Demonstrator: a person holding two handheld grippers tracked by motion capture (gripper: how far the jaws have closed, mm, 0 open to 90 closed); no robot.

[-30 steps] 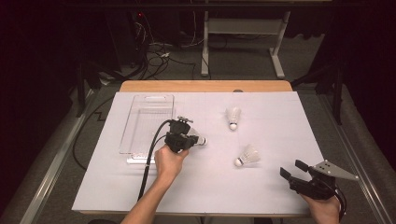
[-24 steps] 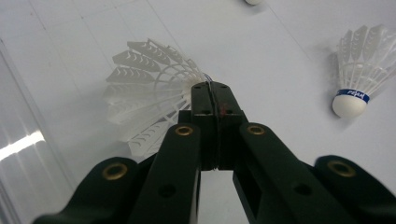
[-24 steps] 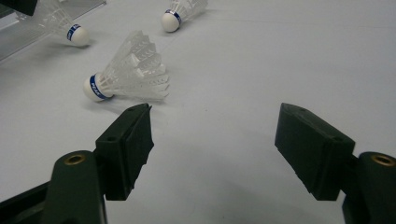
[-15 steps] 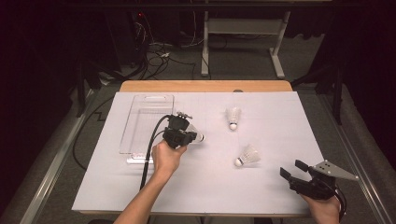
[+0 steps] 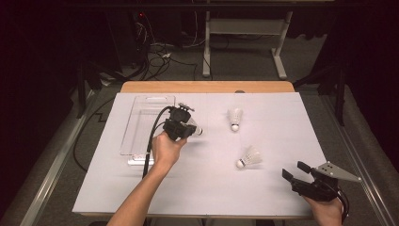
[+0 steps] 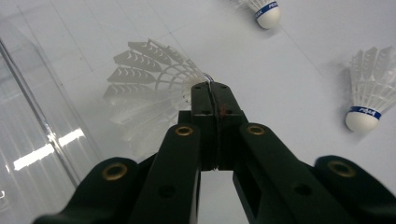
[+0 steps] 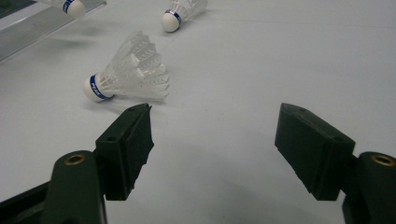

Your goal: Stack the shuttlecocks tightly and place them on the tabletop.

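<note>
Left of centre in the high view, our left gripper (image 5: 194, 130), clamped on a shuttlecock (image 6: 154, 79), has crept toward the clear tray (image 5: 141, 123), so the drop looks close, while our right gripper (image 5: 299, 172) waits open.

The left gripper (image 5: 181, 126) holds a shuttlecock (image 5: 196, 130) just beside the clear tray (image 5: 141, 123).

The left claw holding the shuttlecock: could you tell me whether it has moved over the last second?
Yes. In the high view the left claw with its shuttlecock has shifted away from the person, farther up alongside the clear tray.
</note>
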